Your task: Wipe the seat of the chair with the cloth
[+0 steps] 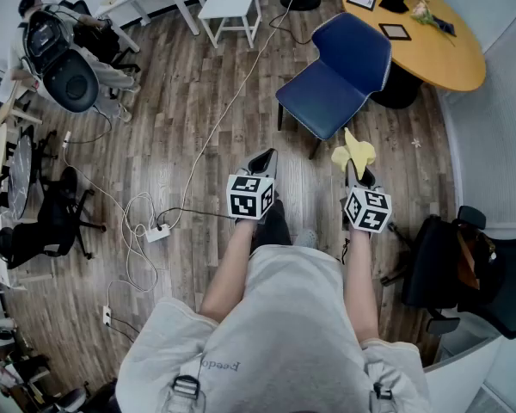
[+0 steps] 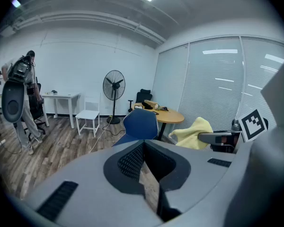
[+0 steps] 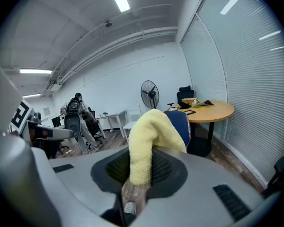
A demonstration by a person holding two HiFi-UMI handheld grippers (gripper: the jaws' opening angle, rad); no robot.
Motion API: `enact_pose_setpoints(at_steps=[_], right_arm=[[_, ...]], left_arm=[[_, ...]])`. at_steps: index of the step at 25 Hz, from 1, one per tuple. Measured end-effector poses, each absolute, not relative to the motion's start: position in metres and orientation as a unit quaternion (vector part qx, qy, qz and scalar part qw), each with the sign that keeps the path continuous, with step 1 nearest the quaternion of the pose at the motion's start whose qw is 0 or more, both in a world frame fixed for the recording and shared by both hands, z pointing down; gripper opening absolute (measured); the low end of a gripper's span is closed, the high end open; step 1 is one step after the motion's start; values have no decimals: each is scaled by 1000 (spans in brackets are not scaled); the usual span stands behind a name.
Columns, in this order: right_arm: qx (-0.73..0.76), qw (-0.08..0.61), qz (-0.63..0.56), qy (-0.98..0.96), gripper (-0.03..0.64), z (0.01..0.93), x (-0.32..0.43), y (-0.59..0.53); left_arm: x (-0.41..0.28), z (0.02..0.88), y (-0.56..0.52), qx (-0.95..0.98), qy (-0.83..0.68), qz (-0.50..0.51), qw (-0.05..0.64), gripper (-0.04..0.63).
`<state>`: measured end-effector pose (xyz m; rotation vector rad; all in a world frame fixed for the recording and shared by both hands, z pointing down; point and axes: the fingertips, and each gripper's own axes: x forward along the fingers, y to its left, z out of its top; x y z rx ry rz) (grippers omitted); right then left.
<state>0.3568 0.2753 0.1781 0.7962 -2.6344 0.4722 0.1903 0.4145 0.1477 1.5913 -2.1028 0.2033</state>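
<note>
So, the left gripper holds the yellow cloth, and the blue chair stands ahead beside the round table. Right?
No: the right gripper holds the yellow cloth, as the right gripper view shows. The blue chair does stand ahead beside the round table.

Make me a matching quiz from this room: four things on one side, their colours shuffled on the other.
Things:
1. cloth
2. chair
3. round table
4. standing fan

Colours:
A. blue
B. black
C. yellow
D. orange-brown

Pairs: 1-C, 2-A, 3-D, 4-B.
</note>
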Motion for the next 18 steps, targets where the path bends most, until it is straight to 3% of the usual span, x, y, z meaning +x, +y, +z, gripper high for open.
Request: enact_pose_setpoints(at_steps=[10,18], right_arm=[[279,171,165,-931,77,179,367,272],[286,124,214,-926,78,180,379,256]], left_arm=[[198,144,406,586,-772,77,234,26],[195,144,405,581,-776,74,236,26]])
